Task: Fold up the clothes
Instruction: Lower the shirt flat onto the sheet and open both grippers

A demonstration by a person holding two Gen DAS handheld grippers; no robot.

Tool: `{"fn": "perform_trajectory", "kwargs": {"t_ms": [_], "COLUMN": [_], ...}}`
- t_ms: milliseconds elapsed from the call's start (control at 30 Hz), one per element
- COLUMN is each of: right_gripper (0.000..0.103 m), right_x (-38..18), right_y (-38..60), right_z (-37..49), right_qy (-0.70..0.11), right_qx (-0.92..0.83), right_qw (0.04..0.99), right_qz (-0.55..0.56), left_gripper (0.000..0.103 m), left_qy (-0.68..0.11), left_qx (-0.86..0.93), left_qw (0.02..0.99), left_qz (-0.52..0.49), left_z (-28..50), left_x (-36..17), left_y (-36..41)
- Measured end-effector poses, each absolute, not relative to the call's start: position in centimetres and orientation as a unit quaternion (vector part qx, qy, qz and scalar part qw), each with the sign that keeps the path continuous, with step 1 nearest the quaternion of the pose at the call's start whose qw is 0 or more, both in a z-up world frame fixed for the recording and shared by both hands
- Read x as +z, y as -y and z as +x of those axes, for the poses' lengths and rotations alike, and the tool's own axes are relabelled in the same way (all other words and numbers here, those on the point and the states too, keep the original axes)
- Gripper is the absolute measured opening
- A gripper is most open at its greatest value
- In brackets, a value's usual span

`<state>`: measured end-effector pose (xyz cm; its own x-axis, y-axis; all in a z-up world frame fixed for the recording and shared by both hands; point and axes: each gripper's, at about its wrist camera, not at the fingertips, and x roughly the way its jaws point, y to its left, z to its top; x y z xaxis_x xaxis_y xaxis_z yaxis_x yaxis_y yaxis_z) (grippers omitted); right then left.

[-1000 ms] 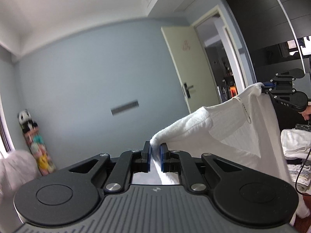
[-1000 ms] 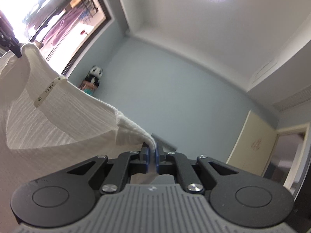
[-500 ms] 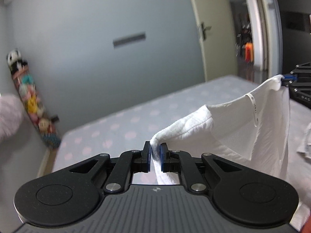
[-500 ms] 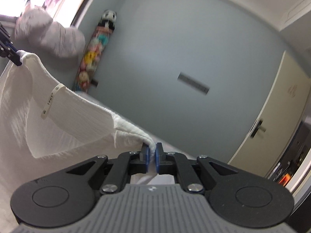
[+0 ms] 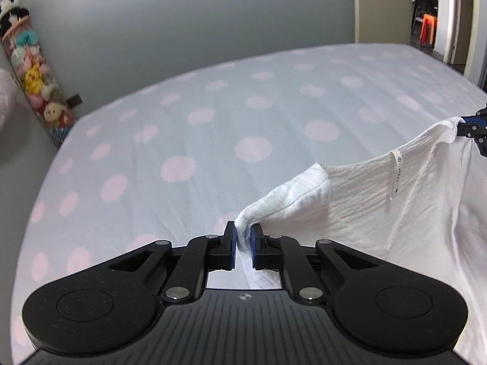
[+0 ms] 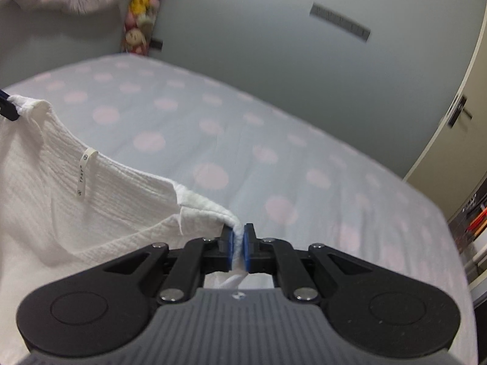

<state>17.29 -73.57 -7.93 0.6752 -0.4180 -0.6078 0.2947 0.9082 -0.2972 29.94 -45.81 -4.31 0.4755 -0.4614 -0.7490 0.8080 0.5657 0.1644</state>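
Observation:
A white ribbed shirt (image 5: pixel 380 200) hangs stretched between both grippers above the bed. My left gripper (image 5: pixel 243 245) is shut on one shoulder corner of the shirt. My right gripper (image 6: pixel 239 245) is shut on the other shoulder corner of the shirt (image 6: pixel 91 200). The neckline with its small label (image 5: pixel 395 172) sags between them; the label (image 6: pixel 83 172) also shows in the right wrist view. The right gripper (image 5: pixel 474 129) shows at the far right edge of the left wrist view, and the left gripper (image 6: pixel 7 108) peeks in at the left edge of the right wrist view. The shirt's lower part drops out of sight.
Below lies a bed with a pale blue sheet with pink dots (image 5: pixel 213 115). A tall tube of plush toys (image 5: pixel 33 70) leans against the grey wall at the bed's far corner. A cream door (image 6: pixel 450 115) and a doorway (image 5: pixel 426 15) stand to the right.
Both grippers have come down and tipped forward with the shirt; the views swung from ceiling and wall to the bed. The grips on the shoulders are unchanged.

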Motion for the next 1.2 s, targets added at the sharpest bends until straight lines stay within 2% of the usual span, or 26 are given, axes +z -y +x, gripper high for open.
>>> {"fn": "perform_trajectory", "kwargs": {"t_ms": [100,133,167,200,267,300,333,367,433,533,567,833,1200], "right_gripper": [0.010,0.016,0.028,0.031,0.032,0.032,0.032,0.034,0.040,0.059,0.060,0.061,0.064], "right_x": [-9.9,-10.4,-10.8,-11.1,-11.1,-11.1,-11.0,-10.8,-10.3,-9.5,-9.2,-7.3,-9.1], "right_y": [74.3,74.5,74.6,74.6,74.7,74.7,74.5,74.3,73.8,73.1,72.8,67.2,56.2], "right_z": [19.7,20.0,20.1,20.1,20.6,20.7,20.3,19.9,18.8,16.9,16.2,6.5,-6.5], "right_qy": [-0.364,-0.364,-0.364,-0.365,-0.368,-0.370,-0.369,-0.369,-0.369,-0.373,-0.374,-0.376,-0.407], "right_qx": [-0.202,-0.206,-0.209,-0.210,-0.207,-0.204,-0.201,-0.197,-0.193,-0.191,-0.191,-0.175,-0.145], "right_qw": [0.907,0.906,0.906,0.905,0.905,0.905,0.906,0.907,0.908,0.907,0.906,0.910,0.899], "right_qz": [-0.070,-0.063,-0.057,-0.052,-0.046,-0.044,-0.045,-0.045,-0.046,-0.044,-0.041,0.005,0.069], "left_gripper": [0.012,0.013,0.016,0.019,0.029,0.030,0.034,0.046,0.054,0.054,0.054,0.055,0.055], "left_qy": [-0.349,-0.353,-0.356,-0.360,-0.367,-0.367,-0.367,-0.368,-0.369,-0.375,-0.373,-0.376,-0.429], "left_qx": [-0.382,-0.380,-0.378,-0.377,-0.375,-0.376,-0.378,-0.379,-0.382,-0.390,-0.392,-0.399,-0.406], "left_qw": [0.816,0.816,0.815,0.814,0.812,0.812,0.812,0.812,0.814,0.811,0.811,0.806,0.786], "left_qz": [0.257,0.257,0.257,0.257,0.256,0.254,0.251,0.248,0.237,0.223,0.223,0.224,0.182], "left_z": [30.7,31.0,31.2,31.4,31.8,31.5,31.3,31.1,30.5,29.1,28.2,18.4,6.4], "left_x": [-6.1,-6.6,-7.1,-7.5,-8.3,-8.3,-8.3,-8.3,-8.2,-7.7,-7.4,-5.6,-6.3], "left_y": [46.5,46.6,46.8,47.0,47.1,46.8,46.5,46.2,45.5,44.0,43.4,37.6,32.5]}}
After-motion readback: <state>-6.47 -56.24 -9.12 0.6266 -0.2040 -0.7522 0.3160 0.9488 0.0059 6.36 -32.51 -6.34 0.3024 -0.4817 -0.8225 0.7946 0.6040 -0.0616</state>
